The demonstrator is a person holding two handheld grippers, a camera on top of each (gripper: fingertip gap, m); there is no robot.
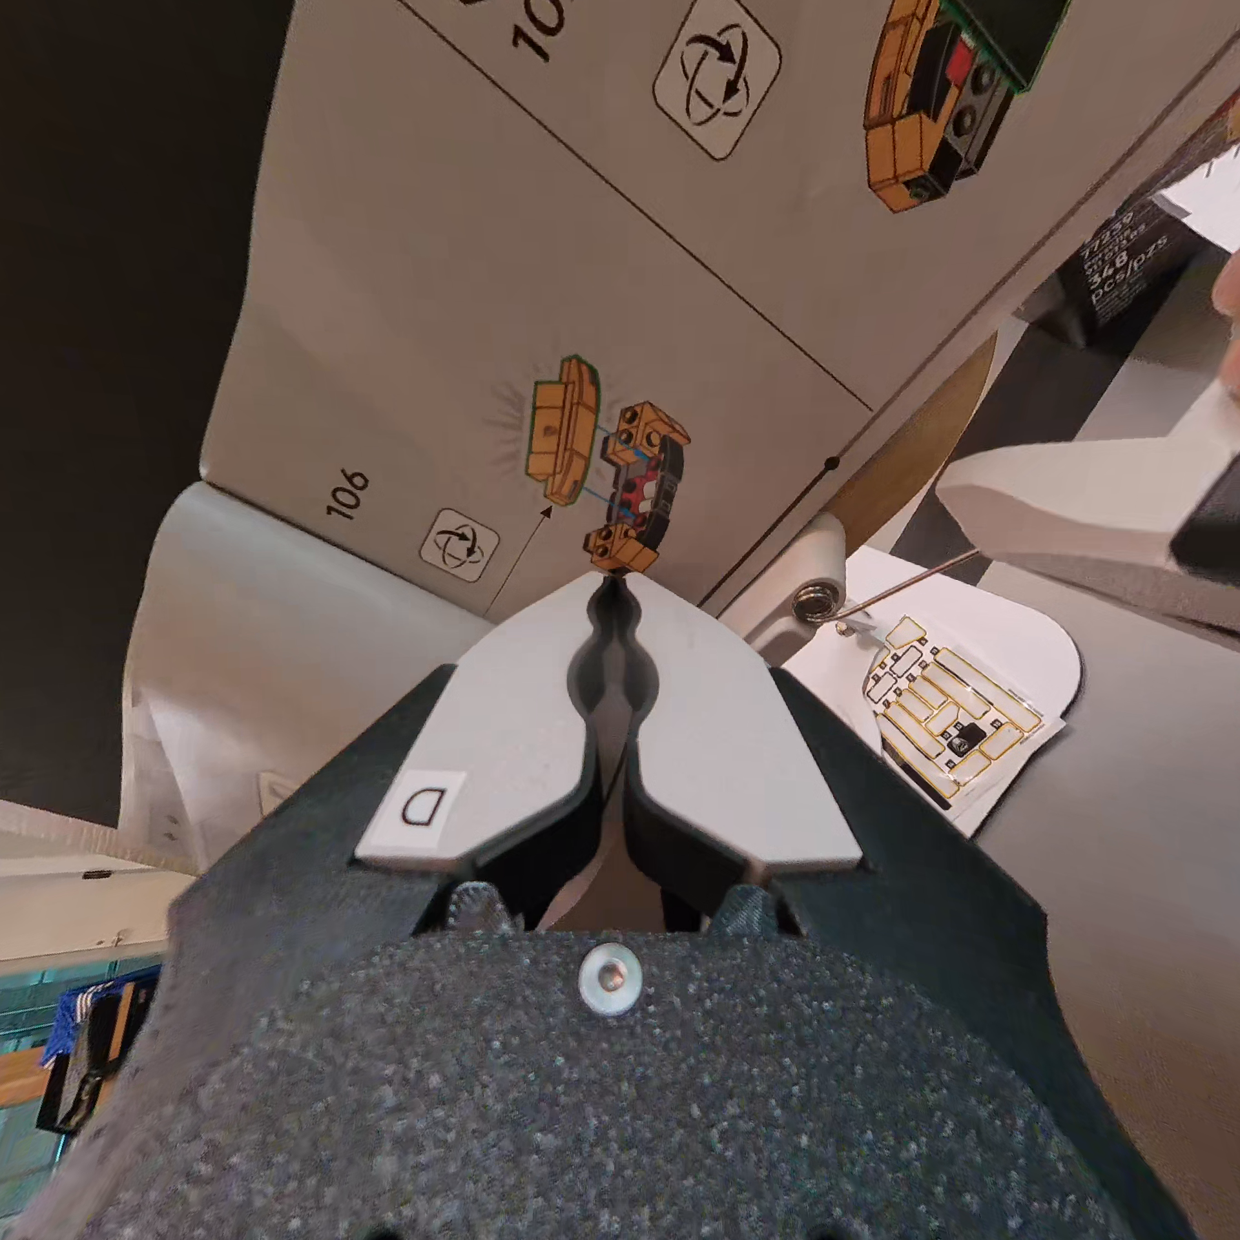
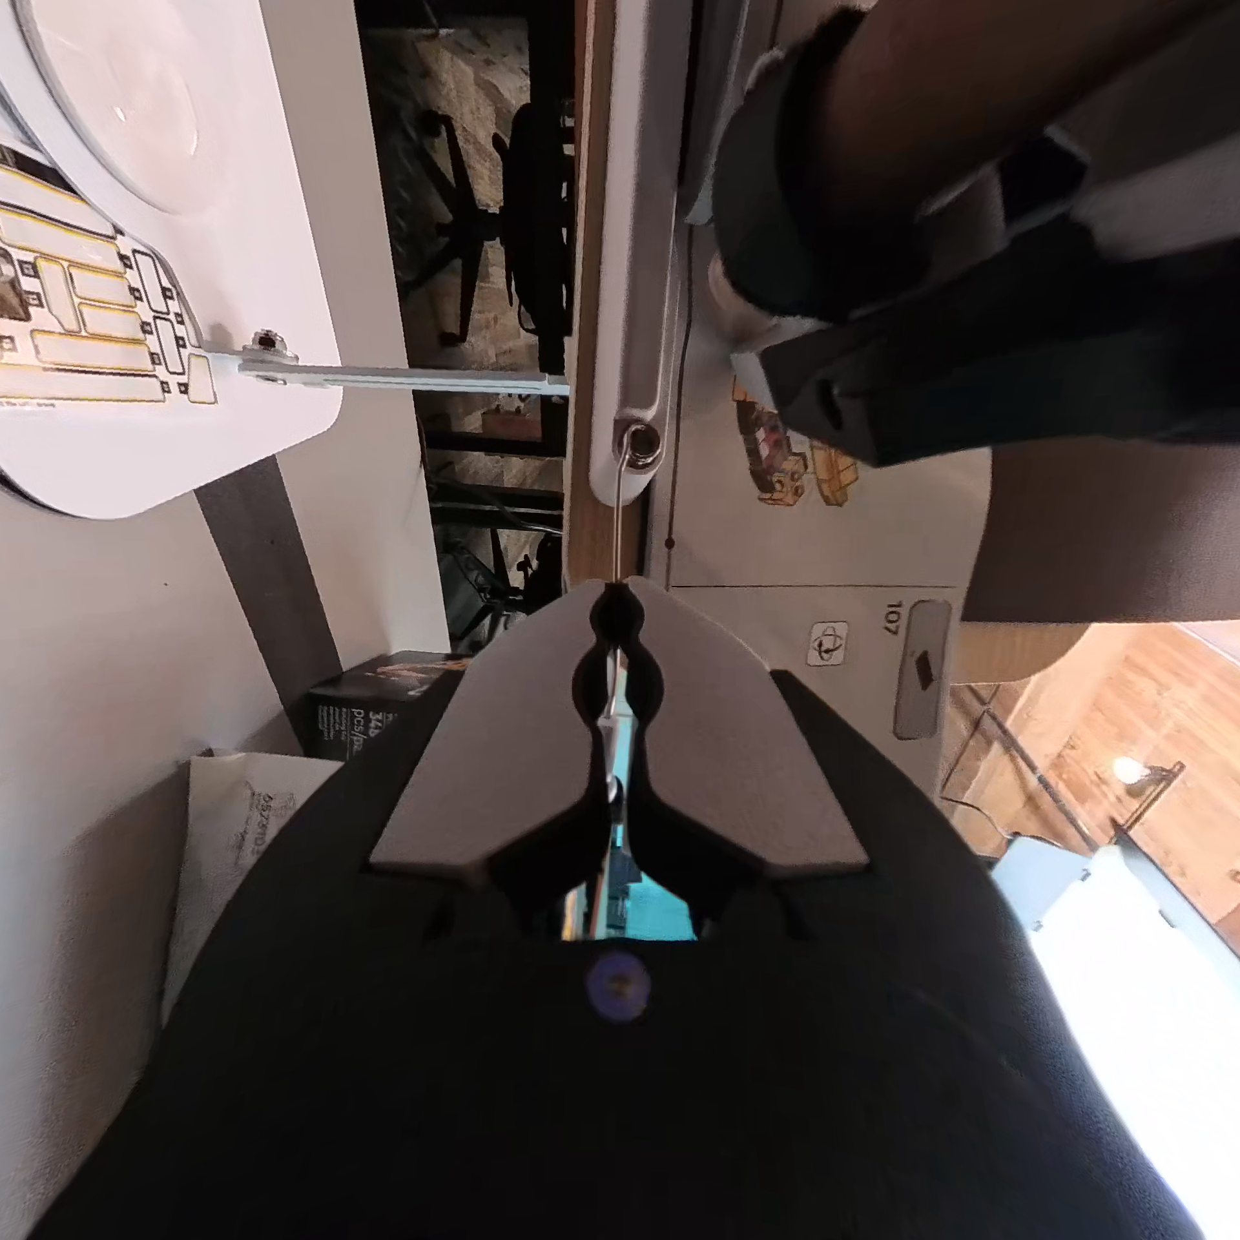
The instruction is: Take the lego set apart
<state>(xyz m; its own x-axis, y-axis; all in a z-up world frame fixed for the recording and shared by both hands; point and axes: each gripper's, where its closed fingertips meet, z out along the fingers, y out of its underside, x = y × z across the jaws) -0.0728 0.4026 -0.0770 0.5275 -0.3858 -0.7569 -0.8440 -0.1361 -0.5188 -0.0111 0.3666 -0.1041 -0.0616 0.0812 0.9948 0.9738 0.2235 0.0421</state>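
Grey desk [image 1: 1141, 872]. Ahead of both jaws an instruction booklet [image 1: 537, 268] stands open. The right gripper [image 2: 614, 587] is clamped on the wire page-holder [image 2: 621, 523], presumably to free the page. The left gripper [image 1: 612, 580] has its jaws together, tips against the paper. The lego box [image 1: 1127, 268] lies beyond, to the right. No built model shows.

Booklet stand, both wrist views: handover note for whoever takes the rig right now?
Left gripper: shut, tips against the open booklet page; nothing visible between them.
Right gripper: shut on the wire page clip of the booklet stand.
Nearby: sticker sheet beside the stand, black box behind it.
Done: no loose bricks show, so apparently nothing is apart yet.
Left: the model is out of both views; find it, then do all the taking apart.
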